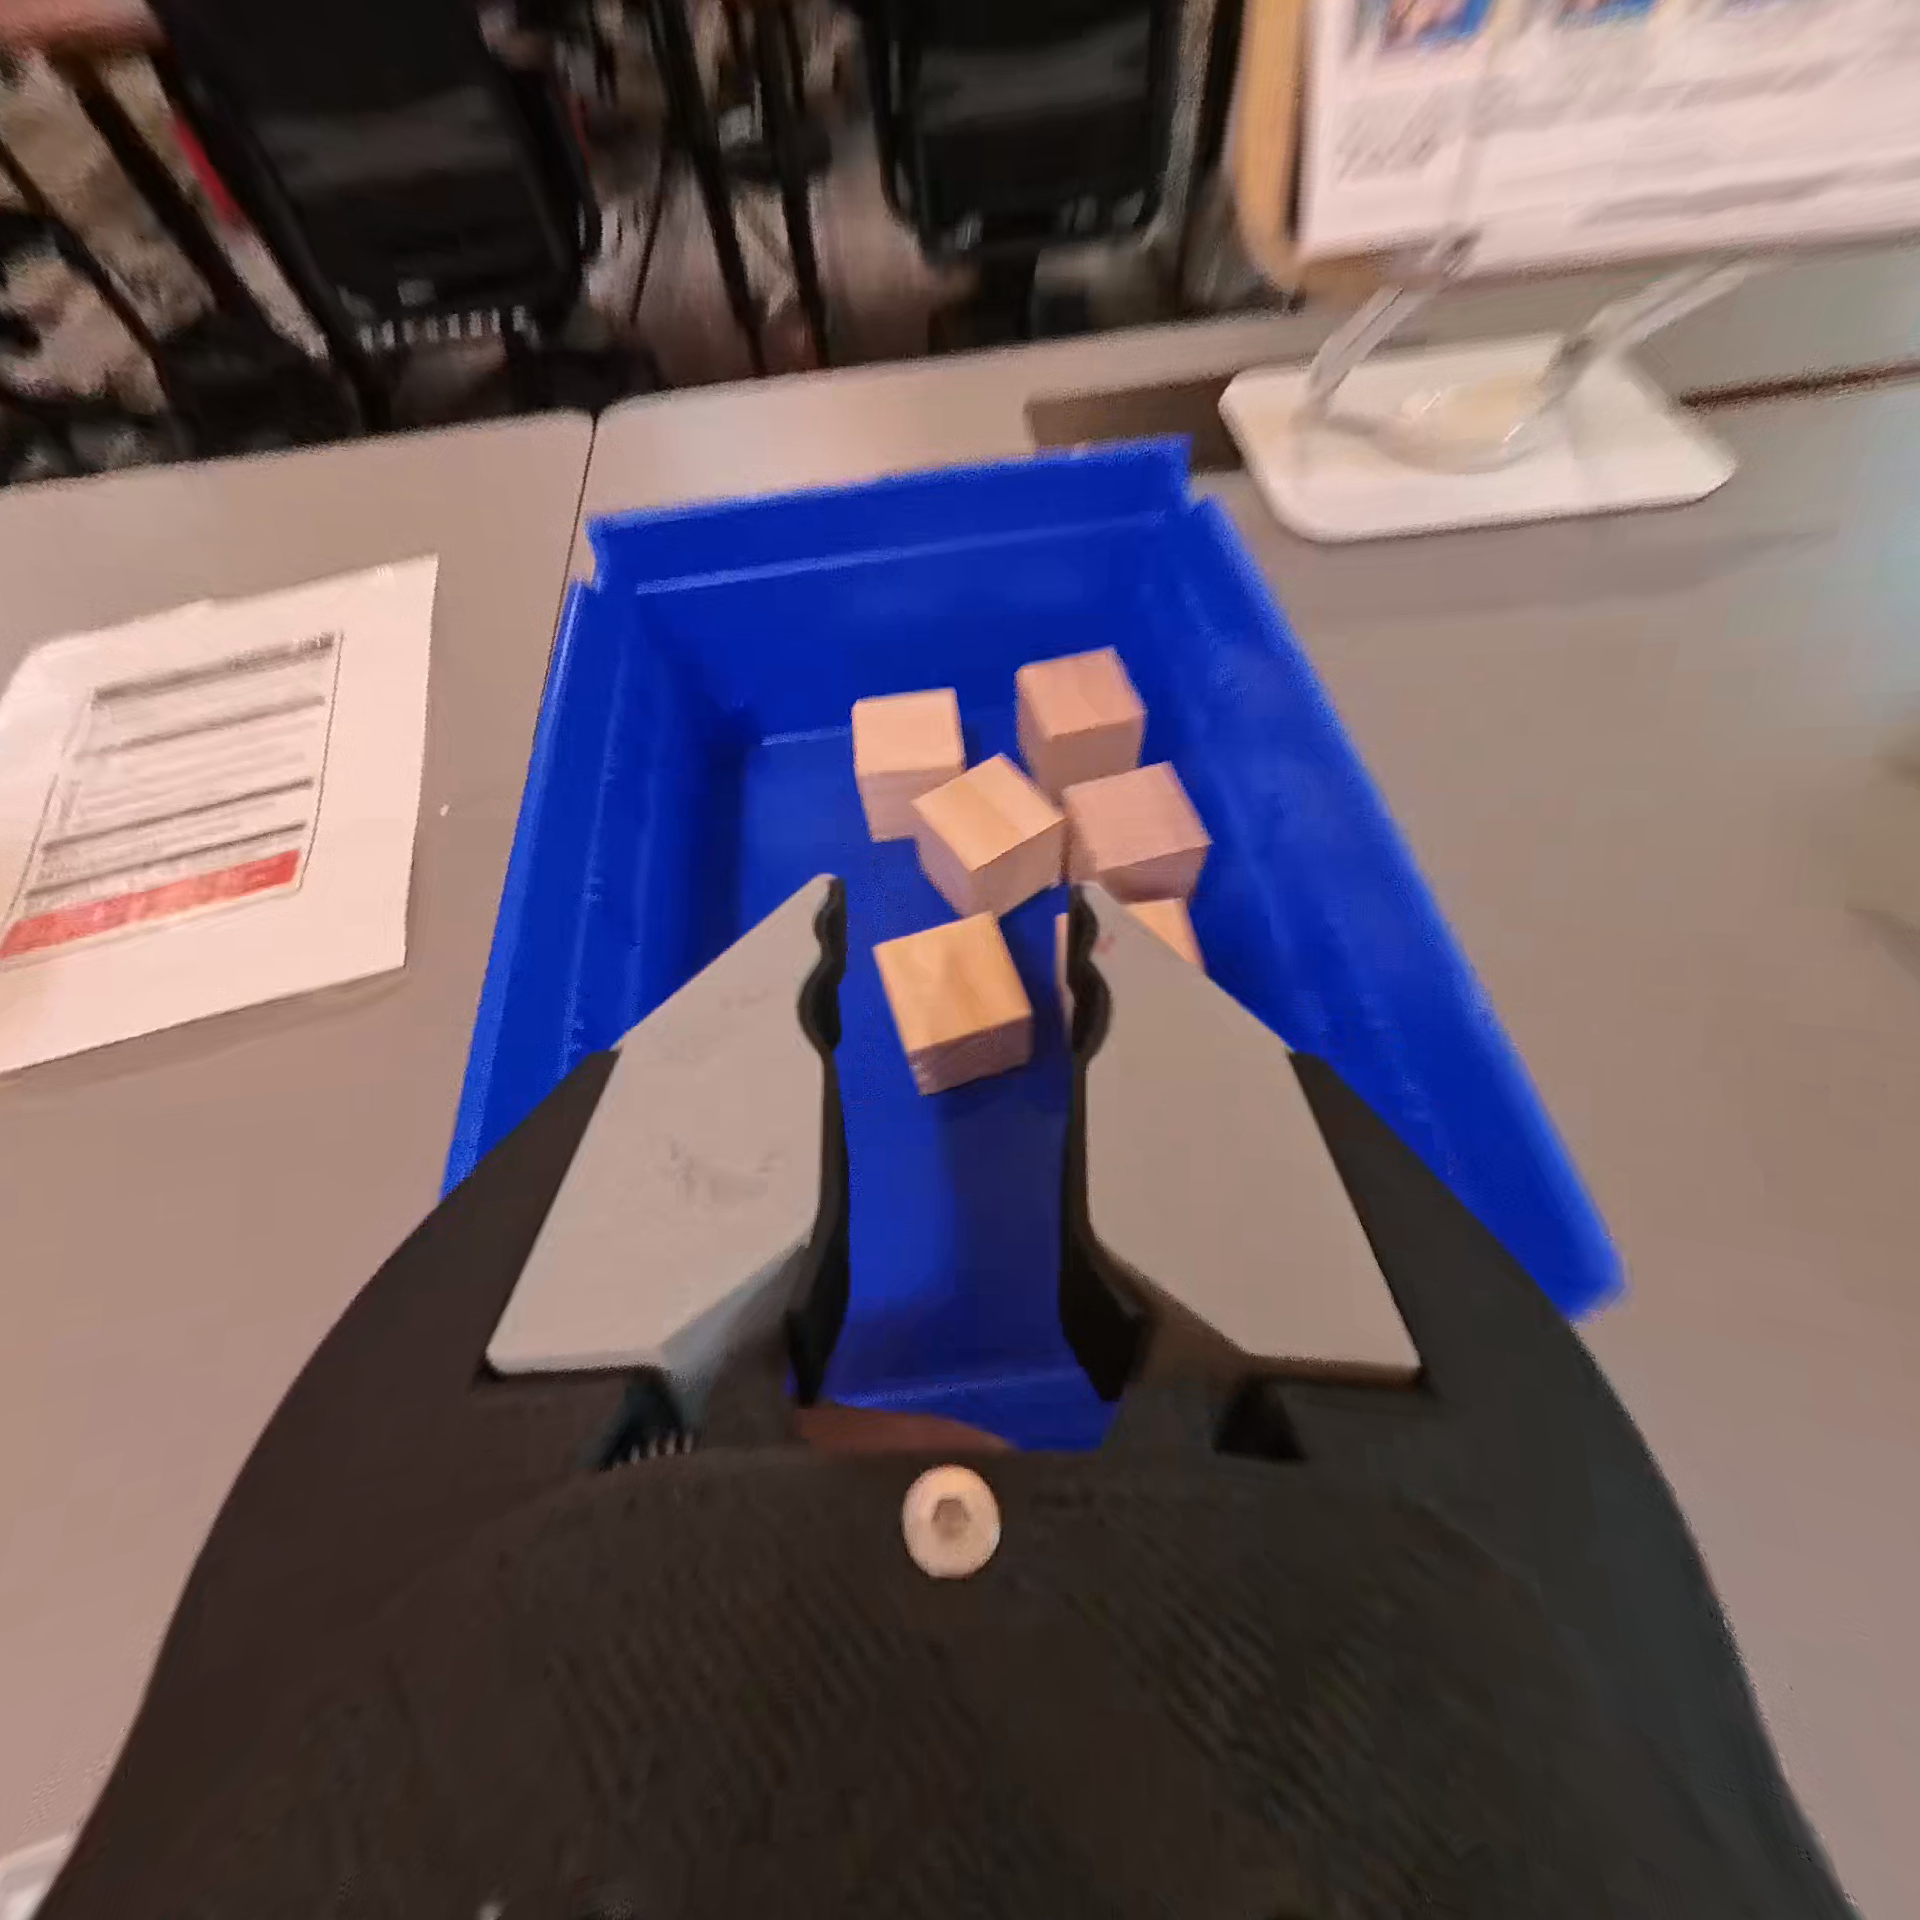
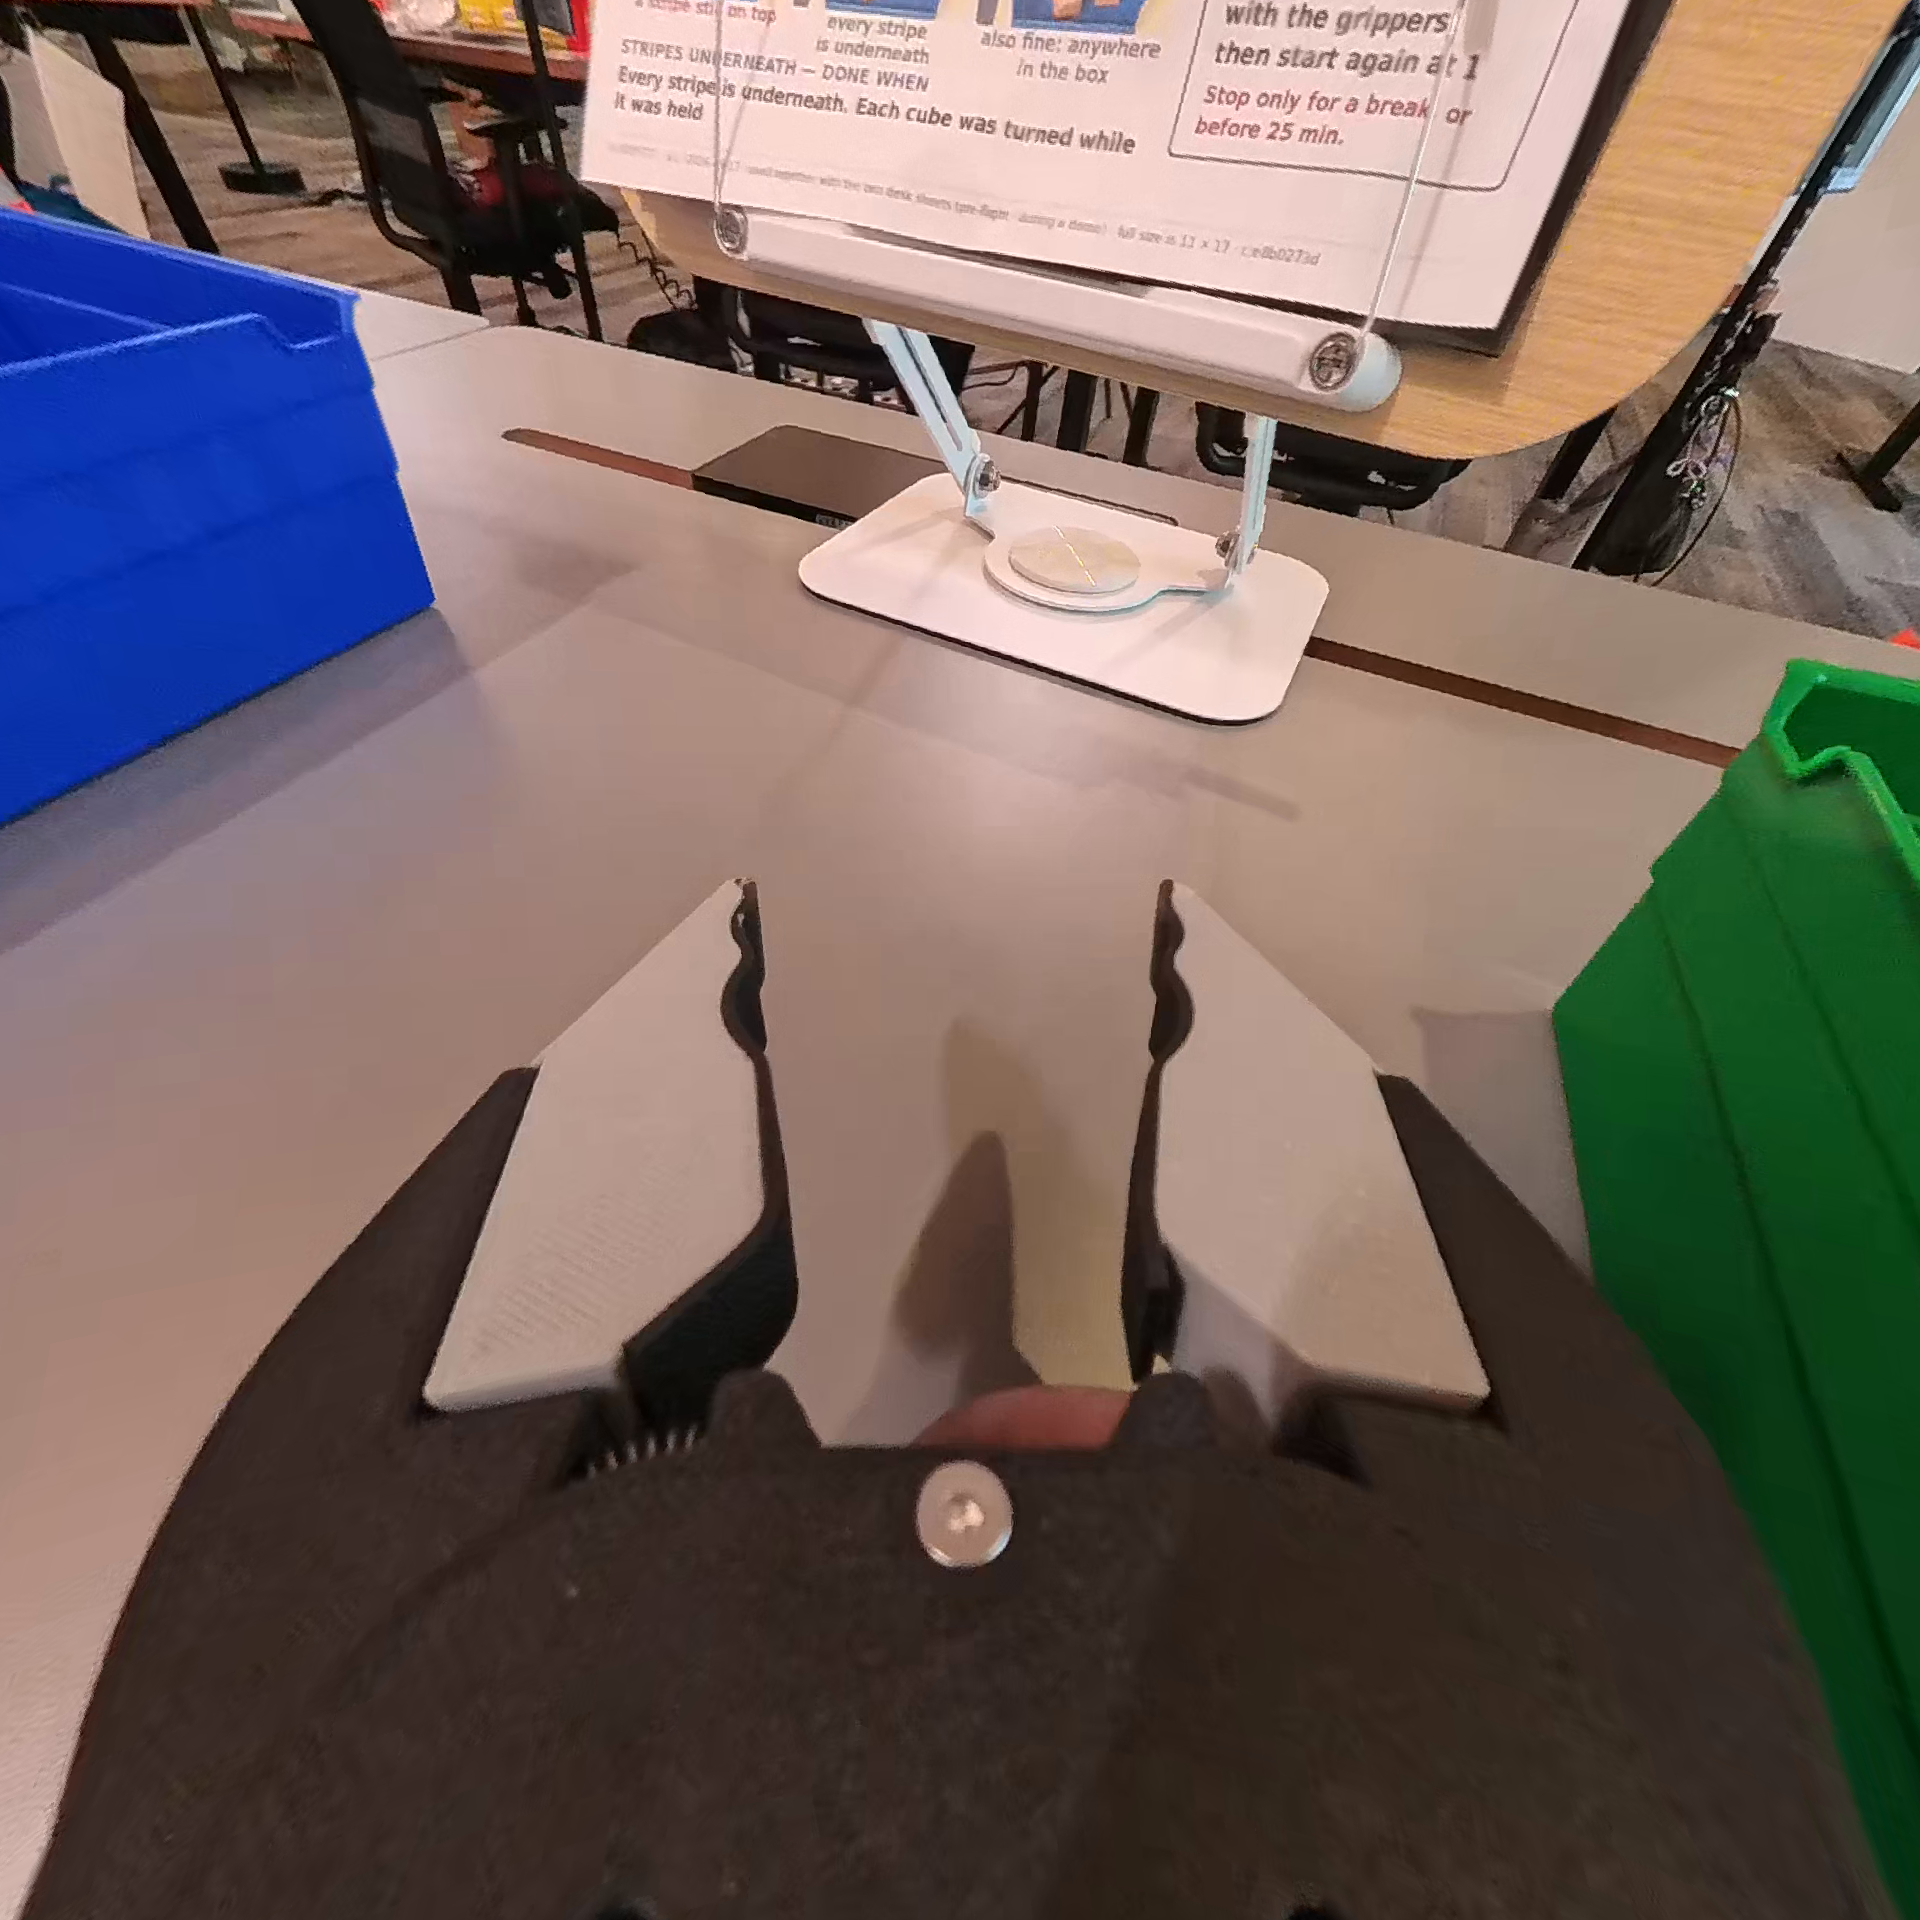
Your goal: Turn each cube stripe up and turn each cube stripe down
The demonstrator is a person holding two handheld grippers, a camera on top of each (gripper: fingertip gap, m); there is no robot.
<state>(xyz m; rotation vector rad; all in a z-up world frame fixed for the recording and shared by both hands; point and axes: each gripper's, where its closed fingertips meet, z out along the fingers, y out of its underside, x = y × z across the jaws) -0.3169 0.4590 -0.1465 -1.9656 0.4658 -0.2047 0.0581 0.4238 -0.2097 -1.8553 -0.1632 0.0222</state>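
The left tongs [image 1: 954, 904] hang spread apart and empty over the blue bin [image 1: 1351, 831] on the grey counter [image 1: 260, 1195]. Inside the bin lie the wooden cubes [image 1: 989, 831]; the nearest cube [image 1: 956, 997] sits just below the gap between the tips, untouched. No stripe shows clearly. The right tongs [image 2: 956, 894] are also apart, empty, over bare counter between the blue bin and a green bin [image 2: 1766, 1143].

Several cubes [image 1: 954, 997] are sitting in the bin [image 1: 665, 831], clustered toward its far right part; a further one seems partly hidden behind the left tool [image 1: 954, 902]. A sheet of paper [image 1: 208, 810] is lying on the desk [image 1: 260, 1195] left of the bin. A stand [image 2: 1060, 613] is standing behind, with a second bin [image 2: 1766, 1143] sitting rightmost.
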